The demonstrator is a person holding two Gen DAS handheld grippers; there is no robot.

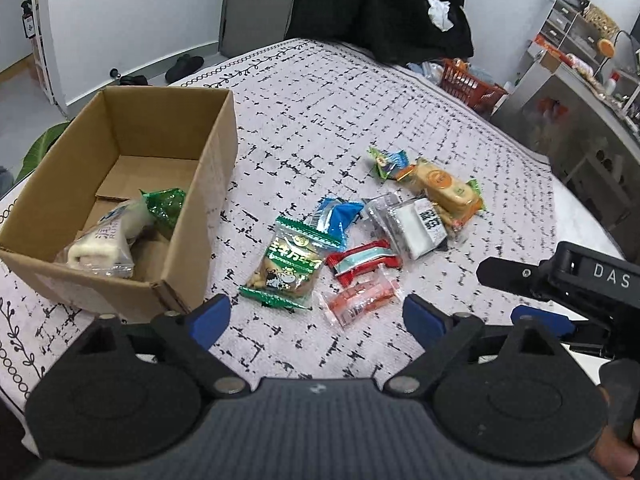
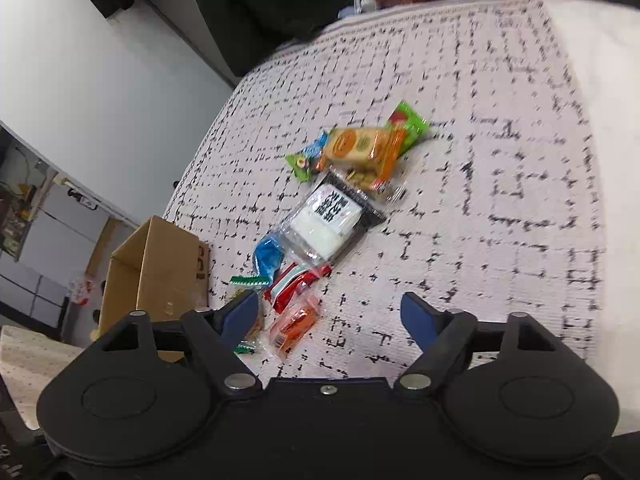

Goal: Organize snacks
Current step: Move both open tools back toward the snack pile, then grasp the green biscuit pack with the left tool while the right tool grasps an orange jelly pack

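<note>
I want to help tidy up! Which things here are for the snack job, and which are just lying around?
For the job:
cardboard box, already holding a white snack pack
green cow packet
red wrapper
orange biscuit pack
left tool and right tool, both open

Just lying about:
black coat
red basket
black shoes

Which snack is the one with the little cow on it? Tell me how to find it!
Find the open cardboard box on the patterned tablecloth. Just right of its near corner lies the green-edged snack bag, the loose snack closest to the box. It alone has a cartoon cow, with green zigzag seals at both ends.
</note>
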